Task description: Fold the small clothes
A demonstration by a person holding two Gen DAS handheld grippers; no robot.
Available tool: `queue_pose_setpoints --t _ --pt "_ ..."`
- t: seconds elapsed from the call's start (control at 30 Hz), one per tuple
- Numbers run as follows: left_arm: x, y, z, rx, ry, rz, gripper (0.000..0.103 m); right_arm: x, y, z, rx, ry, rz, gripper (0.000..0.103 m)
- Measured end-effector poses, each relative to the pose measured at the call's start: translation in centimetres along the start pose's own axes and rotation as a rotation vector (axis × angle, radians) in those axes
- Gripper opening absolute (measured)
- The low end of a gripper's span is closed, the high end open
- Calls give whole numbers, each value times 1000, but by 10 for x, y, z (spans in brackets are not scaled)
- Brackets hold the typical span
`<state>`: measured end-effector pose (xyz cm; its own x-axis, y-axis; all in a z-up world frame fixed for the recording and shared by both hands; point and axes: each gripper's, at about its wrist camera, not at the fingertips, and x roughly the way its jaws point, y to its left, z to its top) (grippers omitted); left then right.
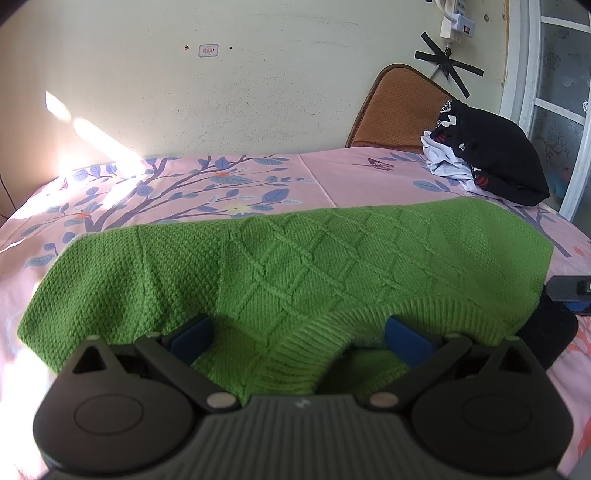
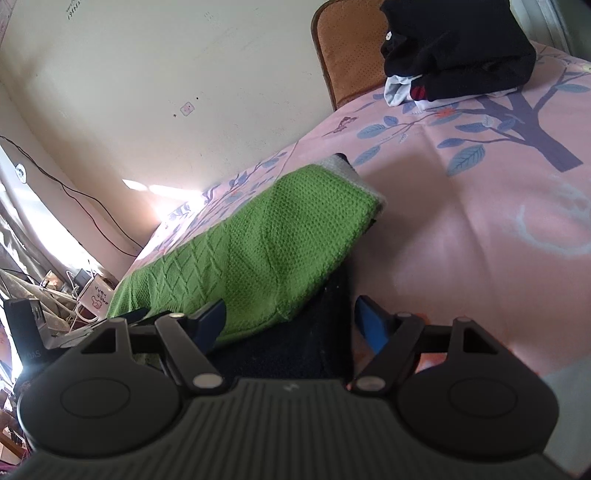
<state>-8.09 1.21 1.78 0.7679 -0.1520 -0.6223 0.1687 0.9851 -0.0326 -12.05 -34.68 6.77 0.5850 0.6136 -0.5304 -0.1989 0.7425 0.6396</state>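
Both grippers, left [image 1: 299, 338] and right [image 2: 291, 325], are hovering wide open, holding nothing; the soft, floppy green sweater [image 1: 314, 266] is inviting a ribbed-edge pinch.

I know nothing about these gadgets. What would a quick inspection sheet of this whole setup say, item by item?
Surface: bed with pink leaf-print sheet.
Job's things: green sweater spread flat, ribbed collar toward the left claw; dark garment lies under its edge.
Clutter: pile of black and white clothes at the far corner, brown cushion behind it.
Grippers: left claw open, straddling the collar; right claw open over the sweater's edge and the dark garment.
Cables: black wire along the wall; power strip with taped cord.
Surroundings: cream wall, white door frame.
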Motion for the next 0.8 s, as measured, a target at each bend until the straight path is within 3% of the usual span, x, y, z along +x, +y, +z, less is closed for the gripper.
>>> queue_pose_setpoints --t 0.23,0.3,0.37,0.47,0.63,0.8 --pt "-1 0 1 -6 -2 -7 103 18 10 5 -37 -5 8 78" --pt "-1 1 1 -7 -3 -10 103 19 12 5 -43 -7 -13 62" --pt "-1 1 0 -8 -3 -11 103 20 10 4 -49 -8 -48 36" --pt "-1 1 0 -7 -3 -10 103 17 7 5 -15 -6 -40 28" --pt "-8 11 1 -40 -10 -47 103 3 40 17 -93 -54 44 25" --pt "-47 62 -1 -191 -98 -57 103 4 102 29 -315 -65 123 24"
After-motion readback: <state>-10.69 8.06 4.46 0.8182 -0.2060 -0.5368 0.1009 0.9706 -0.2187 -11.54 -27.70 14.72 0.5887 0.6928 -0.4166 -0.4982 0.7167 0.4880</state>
